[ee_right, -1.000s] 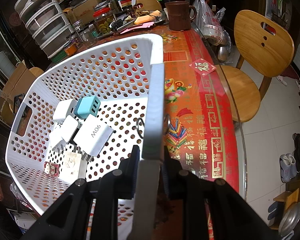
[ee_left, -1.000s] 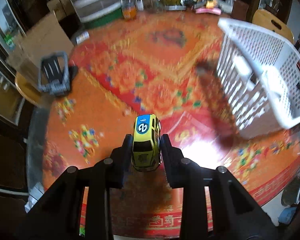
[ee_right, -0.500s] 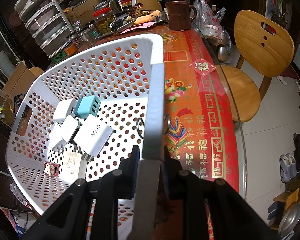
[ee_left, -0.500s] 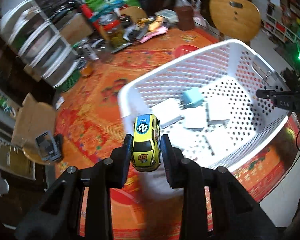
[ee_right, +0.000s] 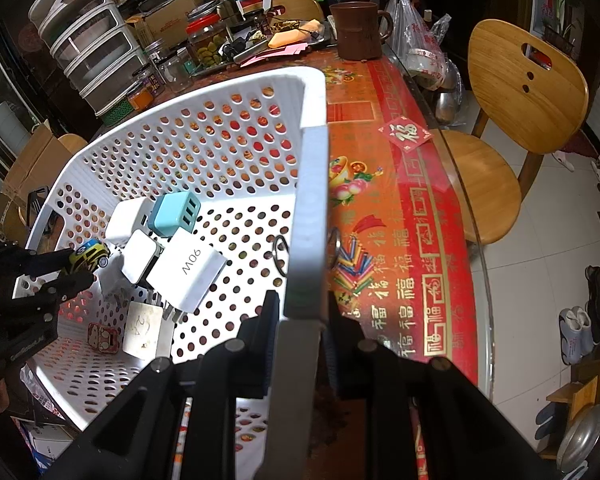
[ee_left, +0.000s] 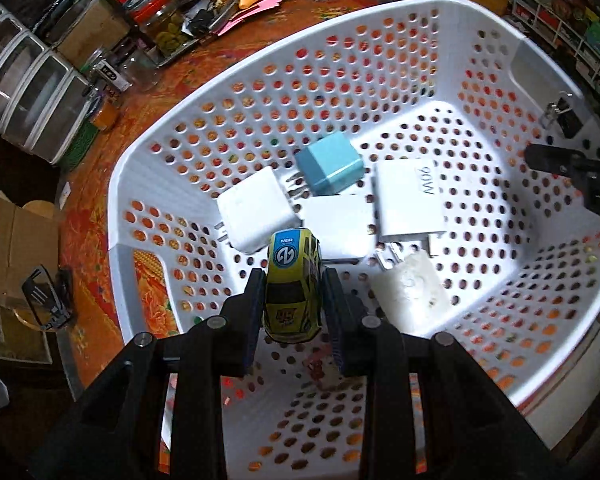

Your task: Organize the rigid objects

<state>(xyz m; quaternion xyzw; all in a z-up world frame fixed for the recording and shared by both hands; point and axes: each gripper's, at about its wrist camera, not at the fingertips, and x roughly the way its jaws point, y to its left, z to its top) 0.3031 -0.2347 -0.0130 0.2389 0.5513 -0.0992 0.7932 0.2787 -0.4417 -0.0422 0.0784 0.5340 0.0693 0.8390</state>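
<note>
The left gripper [ee_left: 293,294] pinched the toy car [ee_left: 293,285] between its jaws, nose pointing away, directly above the basket [ee_left: 380,64] floor. The right gripper [ee_right: 299,312] clamped the basket's rim.

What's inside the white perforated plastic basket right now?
Inside the white perforated plastic basket: four white charger blocks, a light blue charger, a small red item and a keyring. Anything beneath the chargers is hidden.

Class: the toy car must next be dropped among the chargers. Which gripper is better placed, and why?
Left. The left gripper holds the toy car above the basket; the right gripper clamps its rim.
</note>
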